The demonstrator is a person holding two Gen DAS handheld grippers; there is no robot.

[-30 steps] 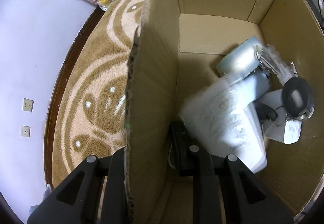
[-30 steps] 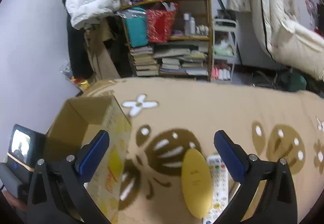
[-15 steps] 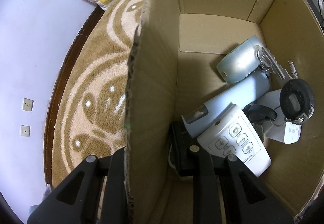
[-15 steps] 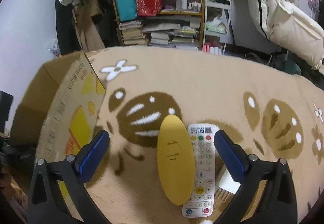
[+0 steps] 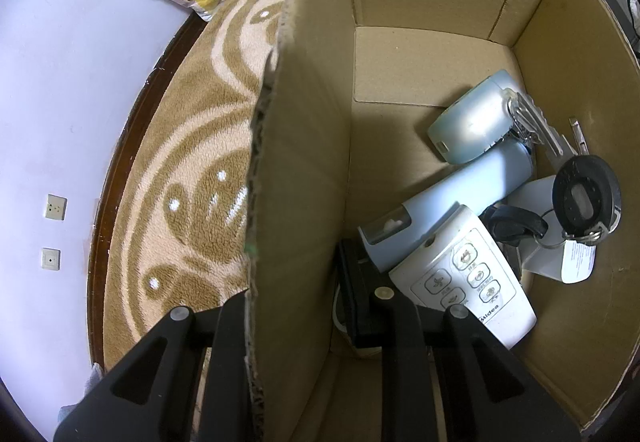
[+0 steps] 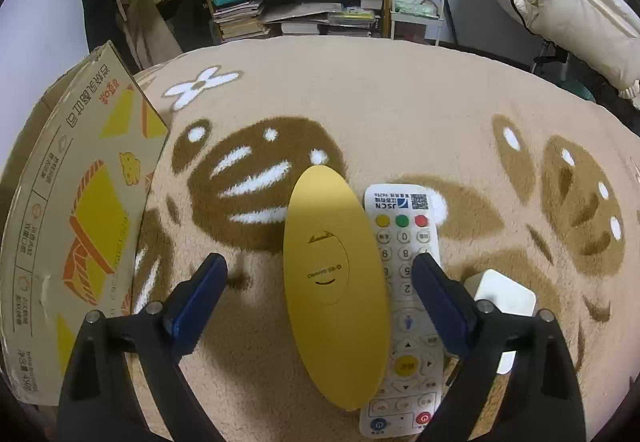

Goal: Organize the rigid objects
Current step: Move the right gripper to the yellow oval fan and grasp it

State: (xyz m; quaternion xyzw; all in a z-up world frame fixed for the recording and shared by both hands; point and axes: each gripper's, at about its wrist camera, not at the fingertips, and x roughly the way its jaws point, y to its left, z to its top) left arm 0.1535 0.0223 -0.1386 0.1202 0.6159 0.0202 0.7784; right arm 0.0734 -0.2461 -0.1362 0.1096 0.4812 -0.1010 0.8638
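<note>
Lowered and drawn in since a second ago, the right gripper (image 6: 318, 278) is now being held open astride the flat yellow oval plastic object (image 6: 336, 294) lying on the tan patterned carpet (image 6: 400, 114). Its long axis is running twelve to six, straight between the blue pads (image 6: 200, 294). A white button remote (image 6: 404, 282) is touching it at three o'clock. The brown cardboard box (image 6: 80, 202) is waiting at nine o'clock, its wall being clamped by the left gripper (image 5: 296, 306).
</note>
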